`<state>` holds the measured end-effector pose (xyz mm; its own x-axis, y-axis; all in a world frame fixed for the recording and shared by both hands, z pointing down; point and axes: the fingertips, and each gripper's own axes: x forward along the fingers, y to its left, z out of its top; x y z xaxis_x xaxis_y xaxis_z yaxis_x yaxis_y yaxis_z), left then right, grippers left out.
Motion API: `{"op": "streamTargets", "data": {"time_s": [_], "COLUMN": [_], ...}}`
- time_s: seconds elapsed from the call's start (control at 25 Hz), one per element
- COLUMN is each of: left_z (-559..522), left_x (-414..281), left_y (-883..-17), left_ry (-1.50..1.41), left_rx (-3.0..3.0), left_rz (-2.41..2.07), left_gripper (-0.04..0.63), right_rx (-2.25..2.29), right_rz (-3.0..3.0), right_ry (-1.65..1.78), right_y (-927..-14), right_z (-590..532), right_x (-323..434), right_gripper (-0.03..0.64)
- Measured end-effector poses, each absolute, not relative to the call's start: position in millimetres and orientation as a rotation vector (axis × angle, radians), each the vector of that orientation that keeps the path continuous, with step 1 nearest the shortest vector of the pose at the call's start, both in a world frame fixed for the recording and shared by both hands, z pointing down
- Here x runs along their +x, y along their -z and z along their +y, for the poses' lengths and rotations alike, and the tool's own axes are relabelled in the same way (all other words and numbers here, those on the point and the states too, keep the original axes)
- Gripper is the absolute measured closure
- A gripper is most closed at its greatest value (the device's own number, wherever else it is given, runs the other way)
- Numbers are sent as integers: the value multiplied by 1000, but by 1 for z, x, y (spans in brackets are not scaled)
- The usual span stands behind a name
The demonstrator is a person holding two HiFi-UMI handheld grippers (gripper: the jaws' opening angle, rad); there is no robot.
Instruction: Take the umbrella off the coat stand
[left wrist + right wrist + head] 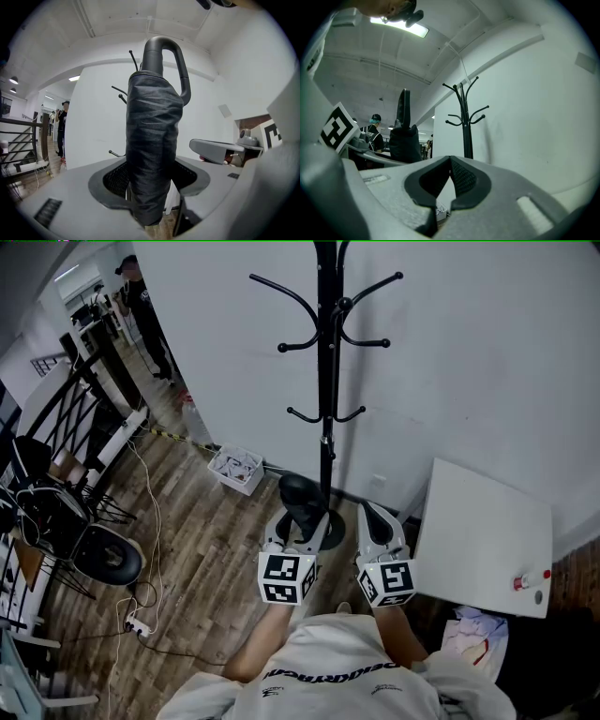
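The left gripper (302, 526) is held low in front of the body, at about 11 o'clock from the person's chest, and is pointed toward the coat stand (325, 381). Its jaws are kept fairly wide and are closed on the folded black umbrella (153, 136), which is gripped near its lower end and stands upright, with its looped handle (164, 51) on top. The umbrella is clear of the stand's hooks and is seen just in front of its base. The right gripper (370, 512) is carried just beside the left one, at about 1 o'clock, with its jaw tips brought together on nothing. Both forearms are stretched forward, side by side. A white desk (483, 540) is seen at 3 o'clock.
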<state>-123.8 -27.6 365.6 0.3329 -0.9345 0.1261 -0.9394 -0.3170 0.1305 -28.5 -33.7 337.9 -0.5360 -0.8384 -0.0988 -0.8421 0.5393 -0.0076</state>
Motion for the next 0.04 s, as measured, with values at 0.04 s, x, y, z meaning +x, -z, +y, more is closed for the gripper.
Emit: {"op": "streamTargets", "data": {"time_s": [0.04], "left_z": [-27], "left_x": [-123], "left_y": [-366], "left_ry": [-41], "left_rx": [2413], "left_rz": [-1717], "left_gripper": [347], "right_rx": [-1465], "right_rz": [2676], "right_ry": [-65], "right_y": [-338], "right_z": [-33], "right_x": [-28], "right_gripper": [618]}}
